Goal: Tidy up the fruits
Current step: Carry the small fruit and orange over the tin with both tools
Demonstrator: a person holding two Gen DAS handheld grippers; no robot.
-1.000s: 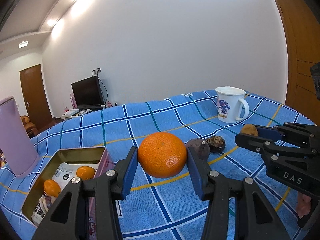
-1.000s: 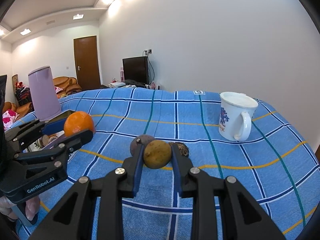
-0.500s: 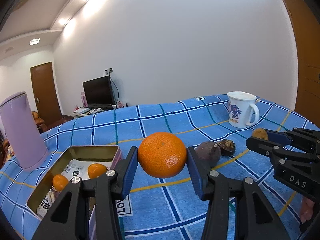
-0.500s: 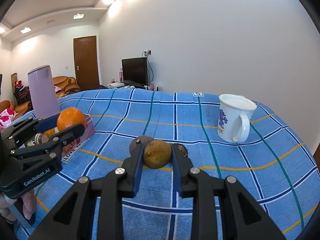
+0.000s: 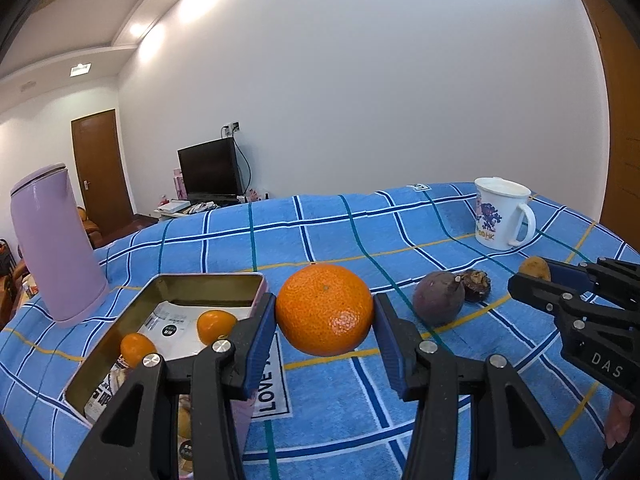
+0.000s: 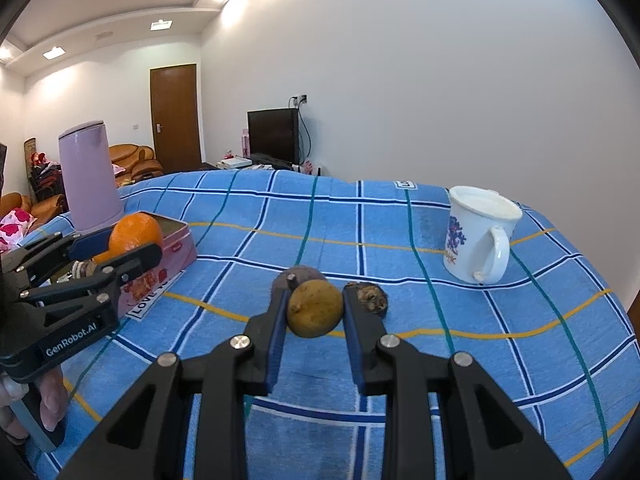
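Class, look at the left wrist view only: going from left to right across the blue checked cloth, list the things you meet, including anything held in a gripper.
Purple jug → open tin with two small oranges → large orange in the left gripper → dark purple fruit → brown shrivelled fruit → white mug → yellow-brown fruit in the right gripper.

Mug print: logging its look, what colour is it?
Blue-purple figure on the white mug, clearest in the right wrist view.

Left tool (image 5: 325,334) clamped on a fruit, right tool (image 6: 315,322) likewise, both tilted slightly downward
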